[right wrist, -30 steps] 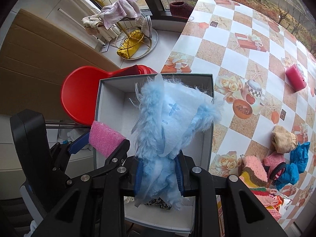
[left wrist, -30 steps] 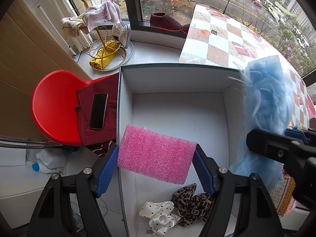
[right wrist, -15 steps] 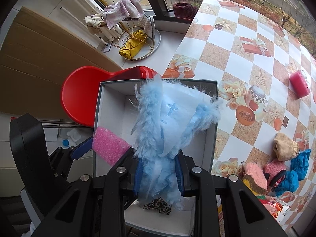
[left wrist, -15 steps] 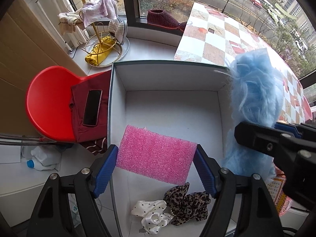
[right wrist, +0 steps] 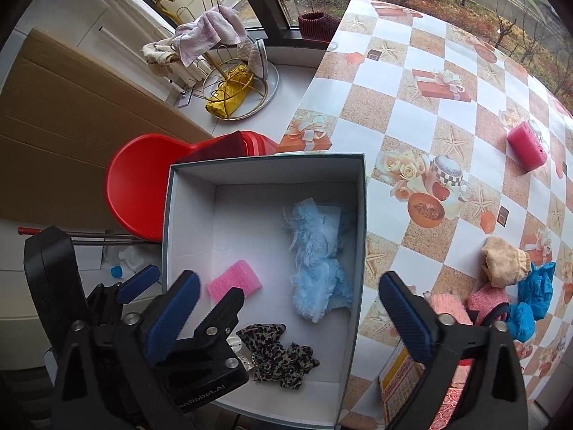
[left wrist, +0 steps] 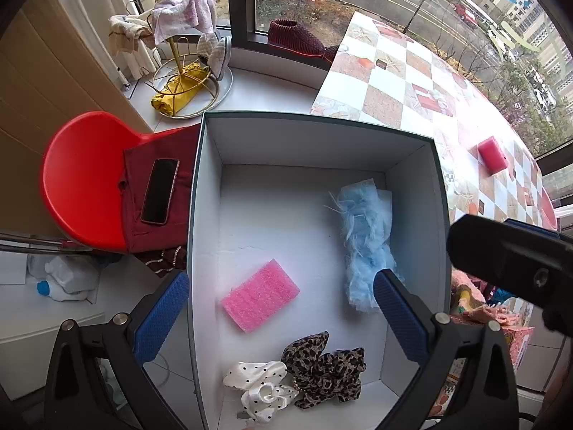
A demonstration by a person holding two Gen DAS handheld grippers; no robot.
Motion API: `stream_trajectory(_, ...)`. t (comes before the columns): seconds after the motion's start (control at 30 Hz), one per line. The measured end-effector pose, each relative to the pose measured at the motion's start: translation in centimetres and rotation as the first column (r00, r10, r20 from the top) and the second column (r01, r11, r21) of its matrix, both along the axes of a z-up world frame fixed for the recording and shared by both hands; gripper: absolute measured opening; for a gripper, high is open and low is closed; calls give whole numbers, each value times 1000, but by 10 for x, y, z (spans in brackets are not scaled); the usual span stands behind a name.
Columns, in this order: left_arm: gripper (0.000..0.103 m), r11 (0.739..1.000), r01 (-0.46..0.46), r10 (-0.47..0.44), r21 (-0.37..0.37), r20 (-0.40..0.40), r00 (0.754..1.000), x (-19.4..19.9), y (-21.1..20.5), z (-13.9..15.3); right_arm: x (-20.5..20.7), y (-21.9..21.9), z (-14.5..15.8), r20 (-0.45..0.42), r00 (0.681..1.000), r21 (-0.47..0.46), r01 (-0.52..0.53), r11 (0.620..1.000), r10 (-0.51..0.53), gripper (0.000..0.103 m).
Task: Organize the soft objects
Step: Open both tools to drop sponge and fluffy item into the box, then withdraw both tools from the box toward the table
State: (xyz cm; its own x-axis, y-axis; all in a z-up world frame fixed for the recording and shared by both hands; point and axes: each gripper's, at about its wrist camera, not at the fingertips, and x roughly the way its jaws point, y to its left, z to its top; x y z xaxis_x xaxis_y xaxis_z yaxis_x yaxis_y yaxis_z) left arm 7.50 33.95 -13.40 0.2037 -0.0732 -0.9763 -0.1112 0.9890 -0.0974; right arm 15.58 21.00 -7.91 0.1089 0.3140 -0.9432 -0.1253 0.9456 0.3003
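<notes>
Nearest the cameras, both sets of tongs hung over the white box [left wrist: 412,165], pointing steeply down. The left tongs [left wrist: 279,311] were opening and stood spread wide, nothing between the blue pads, the pink sponge [left wrist: 260,294] lying free on the box floor below them. The right tongs [right wrist: 293,315] were likewise opening wide and empty, with the fluffy blue piece [right wrist: 317,254] lying loose beside the box's right wall.

In the near end of the box lay a leopard scrunchie [left wrist: 324,369] touching a white dotted scrunchie [left wrist: 259,385]. The step in hand looked like letting go, and doing it well would probably mean lifting both tongs straight up so no pad snags the fluff or drags the sponge.

Farther out on the table [right wrist: 429,114], more soft things waited: a tan bundle [right wrist: 505,259], blue cloth [right wrist: 533,301], and a far-off red sponge [right wrist: 526,147].
</notes>
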Motion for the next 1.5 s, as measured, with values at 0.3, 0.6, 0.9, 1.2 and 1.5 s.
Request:
stream_trajectory(0.3, 103, 1000, 18, -17, -24, 12, 1000, -5, -9, 12, -4, -11, 15, -2, 999, 34, 36, 999, -36, 102)
stream_trajectory(0.6, 103, 999, 3, -3, -48, 6, 1000, -13, -10, 23, -16, -21, 29, 3, 999, 61, 48, 997, -49, 102)
stream_trajectory(0.9, 103, 993, 69, -71, -98, -12, 997, -24, -37, 37, -40, -58, 47, -7, 993, 130, 117, 985, -117, 102)
stream_trajectory(1.2, 103, 967, 222, -227, -127, -23, 974, -17, -114, 48, -67, -149, 48, -47, 956, 157, 293, 943, -289, 102)
stream_trajectory(1.5, 103, 930, 343, -353, -133, -65, 933, 1, -200, 49, -101, -265, 11, -121, 862, 94, 504, 858, -493, 102)
